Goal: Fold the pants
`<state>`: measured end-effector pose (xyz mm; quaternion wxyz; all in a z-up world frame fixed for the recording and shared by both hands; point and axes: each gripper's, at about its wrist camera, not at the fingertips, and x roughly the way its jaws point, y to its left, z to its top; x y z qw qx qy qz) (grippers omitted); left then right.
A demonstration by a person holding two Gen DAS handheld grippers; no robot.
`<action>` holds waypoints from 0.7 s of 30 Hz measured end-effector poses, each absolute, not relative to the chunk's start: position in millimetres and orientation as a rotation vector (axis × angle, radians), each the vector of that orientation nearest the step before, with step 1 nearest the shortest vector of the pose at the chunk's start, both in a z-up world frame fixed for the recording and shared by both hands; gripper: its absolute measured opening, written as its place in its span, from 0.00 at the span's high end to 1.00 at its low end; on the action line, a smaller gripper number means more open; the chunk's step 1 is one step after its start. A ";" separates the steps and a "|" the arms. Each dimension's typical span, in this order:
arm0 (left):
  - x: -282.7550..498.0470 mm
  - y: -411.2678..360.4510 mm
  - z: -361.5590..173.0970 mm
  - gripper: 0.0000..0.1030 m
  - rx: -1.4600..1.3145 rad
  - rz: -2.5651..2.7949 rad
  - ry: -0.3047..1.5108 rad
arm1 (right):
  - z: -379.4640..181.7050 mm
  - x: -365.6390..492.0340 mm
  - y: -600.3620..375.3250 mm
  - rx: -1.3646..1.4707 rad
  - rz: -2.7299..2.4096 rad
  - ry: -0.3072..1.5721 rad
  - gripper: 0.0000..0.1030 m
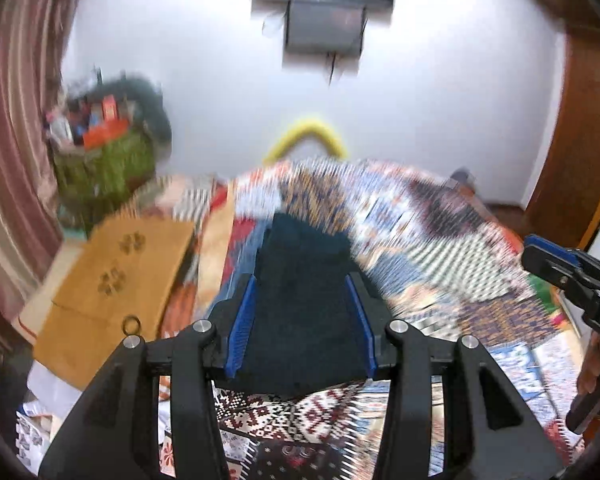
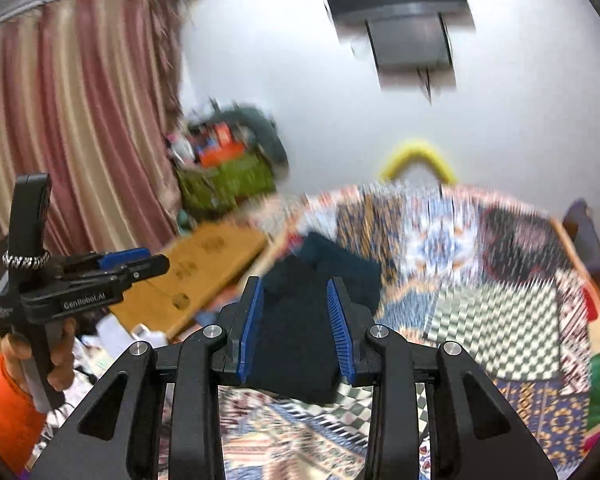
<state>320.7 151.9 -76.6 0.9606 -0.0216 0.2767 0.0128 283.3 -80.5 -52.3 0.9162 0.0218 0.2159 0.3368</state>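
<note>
while both views are smeared by motion blur, the left gripper [image 1: 304, 320] is seen with its blue ribbed pads spread wide and nothing pinched between them; the dark cloth is framed in the gap but lies beyond and below. the right gripper [image 2: 298, 326] is likewise held agape, empty, pads apart. in the right wrist view the left tool appears at the left edge, its fingers nearly together there, so its exact spread is judged mainly from its own camera.

the pants [image 1: 300, 300] are noted as a dark navy, matte, soft-looking bundle, already compacted into a roughly rectangular stack on the bed [image 1: 480, 280]. the long axis is seen running straight away from both tools, toward the far edge of the bed. the pants lie dead ahead of each gripper, nearer the bed's left edge; neither hand can be called clearly closer.

the bed cover is recorded as a busy patchwork print, flat and thin. a tan cardboard sheet [image 1: 120, 276] is seen off the left edge, a green basket [image 1: 104, 168] beyond it against the white wall.

the fold is judged nearly complete.
</note>
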 end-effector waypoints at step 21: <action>65.7 75.1 5.0 0.01 -0.016 0.084 0.157 | 9.6 92.9 -107.3 0.009 0.613 0.110 0.10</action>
